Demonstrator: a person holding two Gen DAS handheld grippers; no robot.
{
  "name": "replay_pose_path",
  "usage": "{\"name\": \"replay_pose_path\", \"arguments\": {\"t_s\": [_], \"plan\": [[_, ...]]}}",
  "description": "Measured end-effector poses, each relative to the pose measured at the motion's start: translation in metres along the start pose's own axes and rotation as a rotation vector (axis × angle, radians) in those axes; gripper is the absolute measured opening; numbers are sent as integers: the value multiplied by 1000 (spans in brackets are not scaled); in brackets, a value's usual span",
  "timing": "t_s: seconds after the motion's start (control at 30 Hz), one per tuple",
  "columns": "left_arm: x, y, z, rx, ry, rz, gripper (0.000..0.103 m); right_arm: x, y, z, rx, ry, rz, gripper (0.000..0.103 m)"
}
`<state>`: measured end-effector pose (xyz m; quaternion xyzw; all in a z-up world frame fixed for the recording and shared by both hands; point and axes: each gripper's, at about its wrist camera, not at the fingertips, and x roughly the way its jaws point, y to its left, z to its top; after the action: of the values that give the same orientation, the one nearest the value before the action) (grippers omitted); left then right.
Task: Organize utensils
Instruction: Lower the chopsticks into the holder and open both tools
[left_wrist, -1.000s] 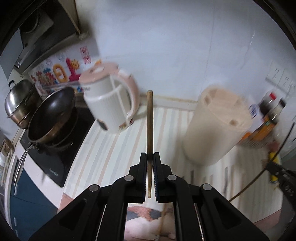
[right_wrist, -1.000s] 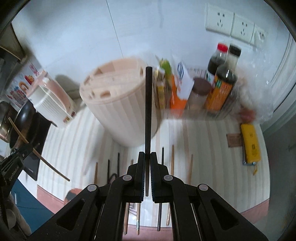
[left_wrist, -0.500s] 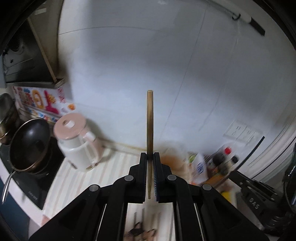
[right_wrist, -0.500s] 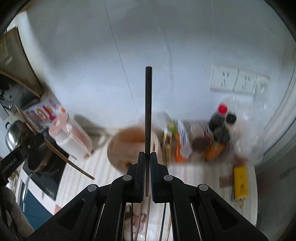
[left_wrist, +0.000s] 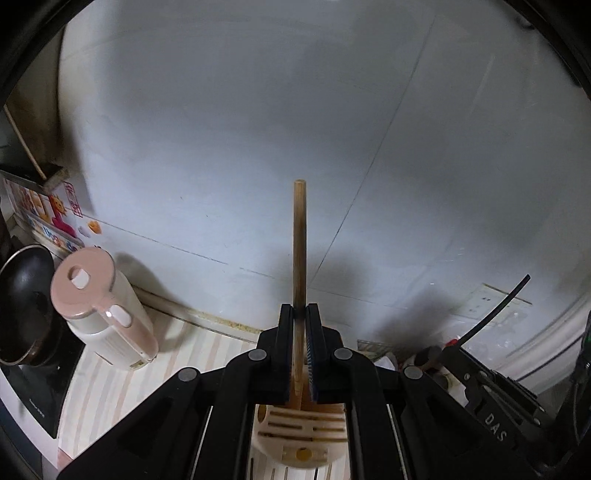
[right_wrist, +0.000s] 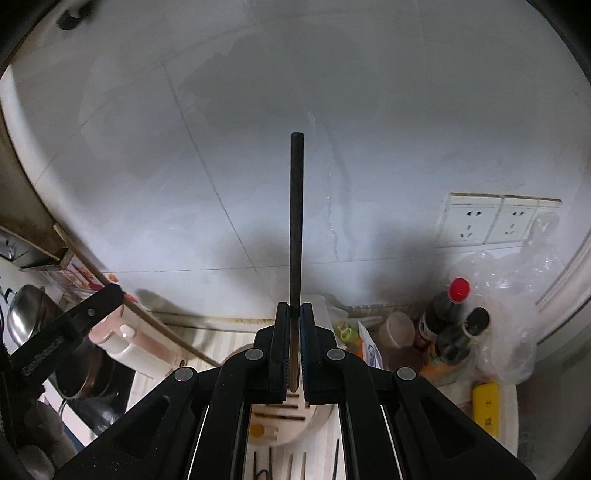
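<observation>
The left gripper (left_wrist: 299, 317) is clamped on a wooden chopstick (left_wrist: 299, 240), the right gripper (right_wrist: 294, 314) on a black chopstick (right_wrist: 296, 221); both sticks stand upright above the cream utensil holder (left_wrist: 299, 439), with loose chopsticks (right_wrist: 338, 461) lying just in front of it

Utensil holder (left_wrist: 299, 435) on counter (left_wrist: 110, 384), kettle (left_wrist: 103, 314) left, bottles (right_wrist: 450, 325) right, loose chopsticks (right_wrist: 338, 461) in front.

One readable mark from my feeds.
I read "DAS" in pale letters on the right gripper (left_wrist: 493, 402), lower right of my left wrist frame; other print is blurred.
</observation>
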<state>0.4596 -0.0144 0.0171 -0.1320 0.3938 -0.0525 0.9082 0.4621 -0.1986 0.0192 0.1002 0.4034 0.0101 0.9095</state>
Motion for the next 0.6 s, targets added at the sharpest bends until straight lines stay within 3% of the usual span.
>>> {"name": "replay_pose_path", "arguments": {"t_s": [0.4,0.6], "plan": [[56,4,-19,9,178,-5,4,59,-6,-9,34,105,39,5],[65,-2,-30,56,270,-57,6,84,-6,-18,36,191,68,6]]}}
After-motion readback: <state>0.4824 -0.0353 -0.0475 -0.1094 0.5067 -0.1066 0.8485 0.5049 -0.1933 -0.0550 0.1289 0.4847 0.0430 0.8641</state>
